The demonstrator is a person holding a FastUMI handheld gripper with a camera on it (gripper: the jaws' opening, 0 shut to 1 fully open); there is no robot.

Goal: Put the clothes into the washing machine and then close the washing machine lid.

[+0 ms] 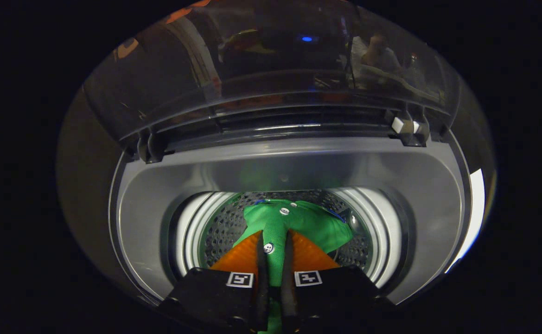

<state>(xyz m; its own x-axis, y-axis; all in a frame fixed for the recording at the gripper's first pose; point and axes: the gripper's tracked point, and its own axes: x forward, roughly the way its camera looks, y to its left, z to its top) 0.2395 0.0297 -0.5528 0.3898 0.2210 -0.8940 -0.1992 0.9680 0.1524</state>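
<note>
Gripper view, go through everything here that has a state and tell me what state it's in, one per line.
washing machine lid: open, raised behind the opening.
drum: uncovered, garment hanging into it.
green garment: pinched between the fingers, hanging into the drum, not released.
gripper: shut on the green garment.

- My gripper (274,248) has both fingers pressed on a fold of the green shirt (298,222); the cloth caught between them runs down out of view, so I can't tell how much is held.
- The fingers and gripper body cover the near part of the drum (219,227) and the shirt's lower half.
- Drum floor under the shirt is hidden.
- The raised lid (271,69) is dark and glossy; its reflections are too smeared to make out.
- The small white piece at the far hinge (405,126) is too small to identify.
</note>
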